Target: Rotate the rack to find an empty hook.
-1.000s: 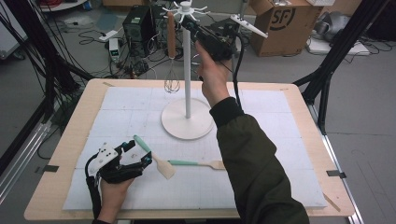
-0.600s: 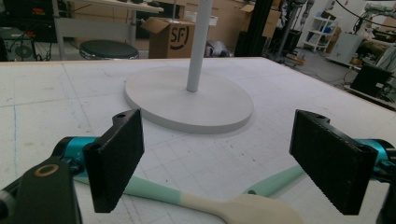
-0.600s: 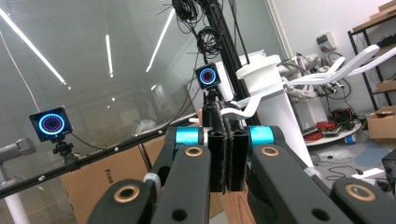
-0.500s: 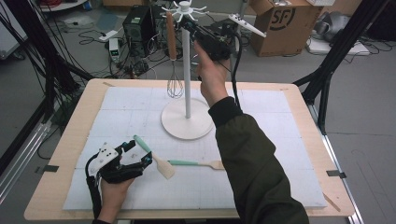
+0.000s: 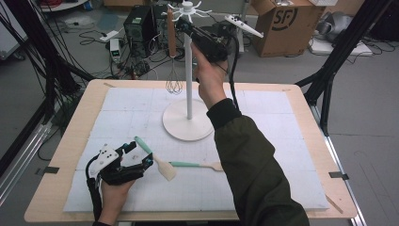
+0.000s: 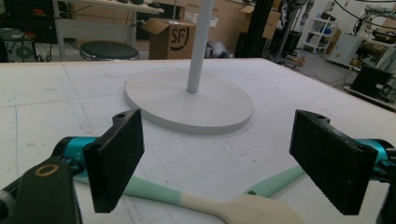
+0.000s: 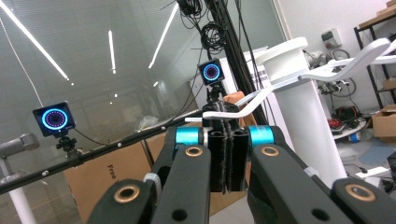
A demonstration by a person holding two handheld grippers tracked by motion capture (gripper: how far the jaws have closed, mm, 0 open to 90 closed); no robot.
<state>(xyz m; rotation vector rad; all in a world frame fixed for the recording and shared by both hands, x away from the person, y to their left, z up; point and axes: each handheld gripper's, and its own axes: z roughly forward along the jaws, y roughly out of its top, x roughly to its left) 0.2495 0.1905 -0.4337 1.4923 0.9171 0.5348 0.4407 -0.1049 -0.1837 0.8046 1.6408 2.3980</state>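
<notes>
A white mat [image 5: 263, 141] covers the table around the rack's base [image 5: 188, 125]. Toward the person from that base lies a spatula [image 5: 153, 155], its handle slanting away, just ahead of the left gripper [image 5: 141, 155], whose jaws stand apart. The right gripper [image 5: 181, 23], jaws together and empty, sits beside the whisk [image 5: 172, 56] hanging on the rack.

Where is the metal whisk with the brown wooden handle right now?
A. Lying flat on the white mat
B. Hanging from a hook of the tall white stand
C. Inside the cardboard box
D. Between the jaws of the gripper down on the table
B: in the high view the metal whisk with the brown wooden handle hangs wires-down from a hook arm of the tall white stand, above the table and off the white mat.
</notes>
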